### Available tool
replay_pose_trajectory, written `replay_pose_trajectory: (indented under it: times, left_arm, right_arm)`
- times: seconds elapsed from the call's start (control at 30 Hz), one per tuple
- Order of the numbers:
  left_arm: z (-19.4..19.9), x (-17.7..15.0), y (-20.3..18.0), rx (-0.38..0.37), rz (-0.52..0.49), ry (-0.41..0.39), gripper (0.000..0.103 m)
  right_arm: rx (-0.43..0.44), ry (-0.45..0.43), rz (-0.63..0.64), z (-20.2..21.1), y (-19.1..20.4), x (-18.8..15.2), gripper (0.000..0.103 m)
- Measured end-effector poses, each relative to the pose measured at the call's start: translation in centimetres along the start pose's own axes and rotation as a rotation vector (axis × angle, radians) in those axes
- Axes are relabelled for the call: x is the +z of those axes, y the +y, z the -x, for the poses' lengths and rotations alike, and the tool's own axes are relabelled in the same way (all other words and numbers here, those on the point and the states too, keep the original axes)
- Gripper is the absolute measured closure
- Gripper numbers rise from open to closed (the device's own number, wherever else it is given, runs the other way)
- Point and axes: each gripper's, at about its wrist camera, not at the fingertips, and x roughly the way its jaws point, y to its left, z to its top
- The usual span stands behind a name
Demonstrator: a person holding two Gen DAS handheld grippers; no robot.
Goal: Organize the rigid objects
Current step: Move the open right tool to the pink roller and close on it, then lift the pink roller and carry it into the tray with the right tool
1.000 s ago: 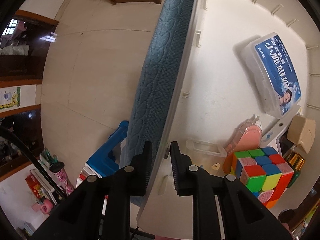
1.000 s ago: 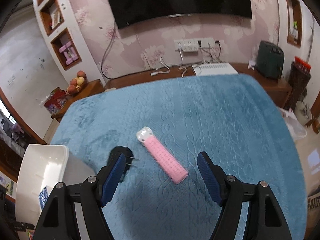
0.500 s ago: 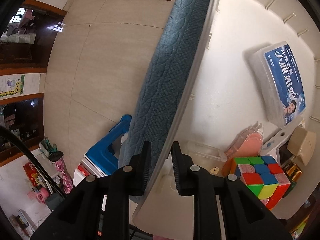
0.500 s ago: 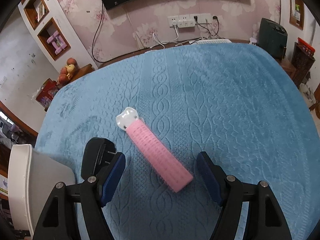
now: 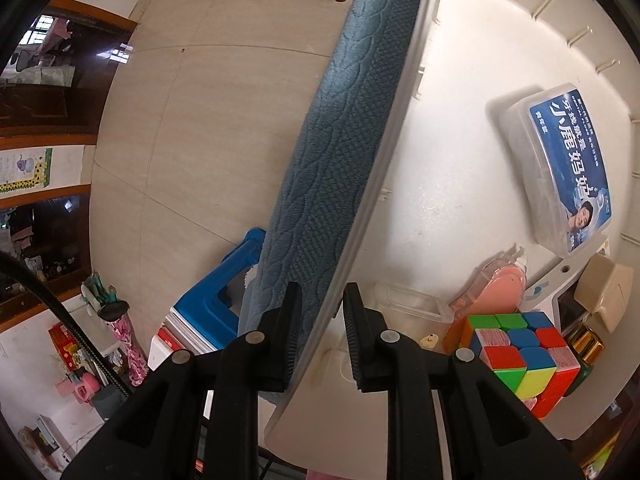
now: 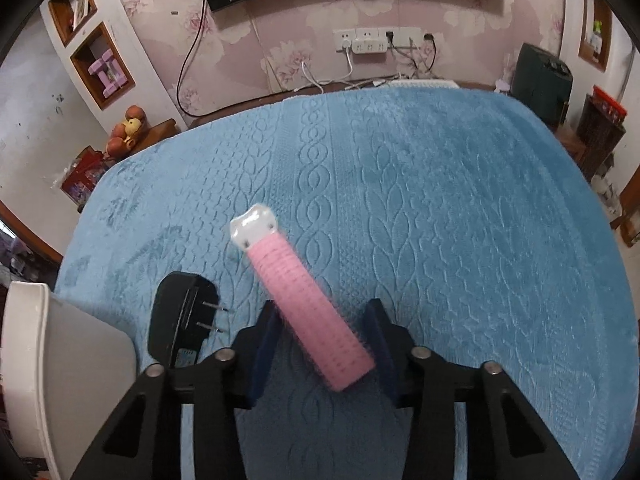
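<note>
A pink hair roller with a white clip end lies on the blue blanket. My right gripper is closing on it, and both pads touch the sides of its near end. A black plug adapter lies just left of that gripper. My left gripper is shut on the side wall of the white bin. In the bin are a colour cube, a clear box with a blue label and a pink dispenser.
The bin's corner stands at the blanket's left edge, close to the adapter. A blue stool and the tiled floor lie below the table edge. A wooden cabinet and sockets with cables stand beyond the blanket.
My right gripper came down and forward over the pink roller, and its jaws closed from wide apart onto the roller's sides. The left gripper kept its hold on the bin wall.
</note>
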Motion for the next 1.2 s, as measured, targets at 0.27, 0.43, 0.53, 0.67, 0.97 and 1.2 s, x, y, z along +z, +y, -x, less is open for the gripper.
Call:
replay_pose_trajectory:
  times: [0.27, 0.43, 0.53, 0.67, 0.97, 1.2]
  left_arm:
    - [0.7, -0.2, -0.3, -0.006, -0.020, -0.019, 0.080]
    - [1.3, -0.4, -0.4, -0.014, -0.053, -0.044, 0.080]
    - [1.4, -0.7, -0.3, -0.023, -0.073, -0.055, 0.080]
    - [1.6, -0.9, -0.1, -0.043, -0.101, -0.071, 0.080]
    - [1.6, -1.7, 0.3, -0.100, -0.196, -0.103, 0.080]
    - [1.1, -2.8, 0.5, -0.120, -0.303, -0.117, 0.082]
  right_arm:
    - [0.028, 0.069, -0.056, 1.3, -0.5, -1.7, 0.077]
    - [0.034, 0.120, -0.096, 2.4, -0.1, -4.0, 0.078]
    - [0.044, 0.152, -0.126, 3.1, 0.4, -5.4, 0.078]
    - [0.086, 0.192, -0.183, 4.2, 0.7, -7.1, 0.078]
    - [0.119, 0.212, -0.266, 7.5, 2.7, -10.2, 0.079]
    - [0.140, 0.145, -0.278, 11.3, 5.6, -11.3, 0.079]
